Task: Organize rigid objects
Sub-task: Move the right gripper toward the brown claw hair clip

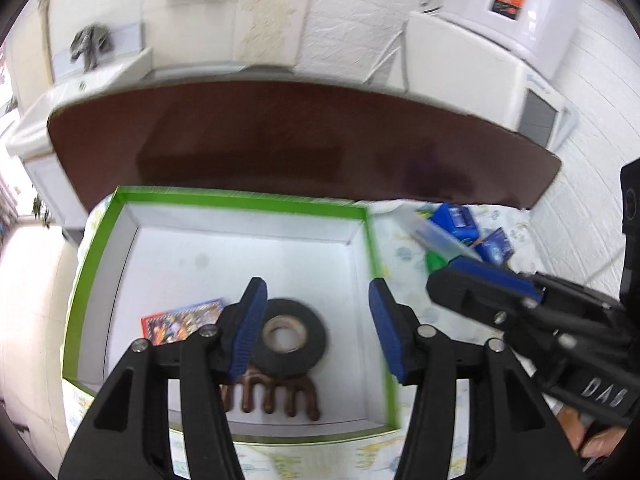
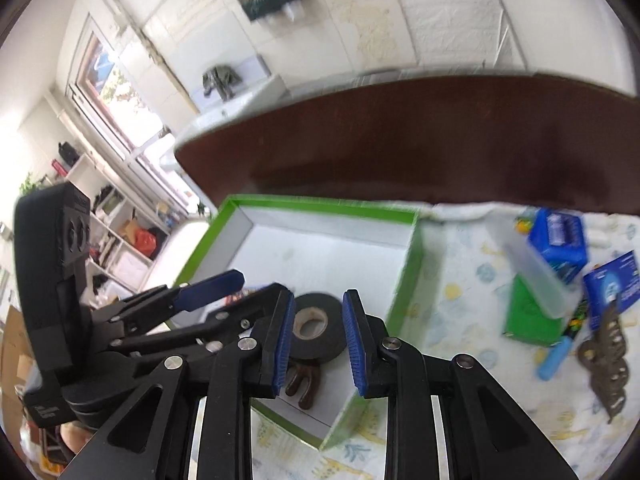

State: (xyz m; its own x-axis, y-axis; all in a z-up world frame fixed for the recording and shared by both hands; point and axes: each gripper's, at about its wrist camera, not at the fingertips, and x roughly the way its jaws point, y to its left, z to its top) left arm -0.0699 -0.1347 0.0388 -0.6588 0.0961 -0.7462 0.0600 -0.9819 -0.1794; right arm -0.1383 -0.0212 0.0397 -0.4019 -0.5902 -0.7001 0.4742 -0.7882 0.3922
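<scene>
Green-rimmed cardboard box (image 1: 372, 240), white inside, sits on a patterned cloth (image 2: 460, 292) over the bench, in front of a dark brown board (image 1: 280, 140).

In the box: roll of black tape (image 1: 298, 344) lying flat, resting partly on a brown comb-like piece (image 1: 280, 398) with its prongs toward the camera; a colourful card pack (image 1: 176, 320) lies just left of the tape.

Left gripper (image 1: 318, 328) hovers above the box, jaws released and spread wide, nothing between the pads; the tape shows below and between them.

Right gripper (image 2: 316, 340) hangs over the box's near right corner, jaws narrowly apart and empty, the tape visible beyond the gap.

Outside the box, on the cloth to the right: clear plastic case (image 2: 536, 276) lying across a green box (image 2: 528, 320), two blue packets (image 2: 560, 240), a light blue pen-like item (image 2: 554, 358), and a bronze openwork metal piece (image 2: 604, 364). All blurred.
</scene>
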